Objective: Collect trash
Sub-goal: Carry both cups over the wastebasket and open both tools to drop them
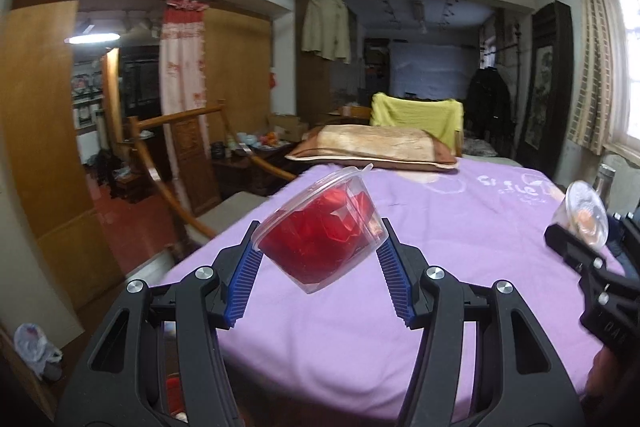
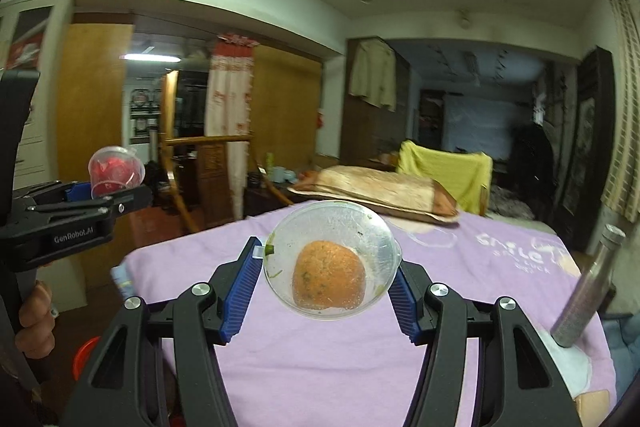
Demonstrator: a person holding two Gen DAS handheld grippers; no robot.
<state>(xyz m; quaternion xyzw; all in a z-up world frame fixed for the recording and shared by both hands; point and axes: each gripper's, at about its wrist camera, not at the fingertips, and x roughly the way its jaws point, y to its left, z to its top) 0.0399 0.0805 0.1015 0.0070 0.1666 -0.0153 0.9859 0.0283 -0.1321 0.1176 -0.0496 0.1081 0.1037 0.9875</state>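
While the left gripper (image 1: 320, 247) clamps a red-filled cup (image 1: 324, 227), the right gripper (image 2: 326, 263) clamps a soiled cup (image 2: 332, 259)

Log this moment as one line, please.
left gripper: shut on clear plastic cup of red scraps | right gripper: shut on clear plastic cup with orange lump | both above purple bedspread

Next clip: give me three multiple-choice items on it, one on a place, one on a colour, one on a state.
1. The pillow lies
A. on the bed
B. on the floor
C. on a chair

2. The bedcover is
A. green
B. purple
C. white

3. The tub of red scraps is
A. lying on the bed
B. hanging from a hook
C. clamped in the left hand-held gripper

Answers: 1 A, it rests at the bed's far end; 2 B, purple in both views; 3 C, both blue pads press its sides above the bed.
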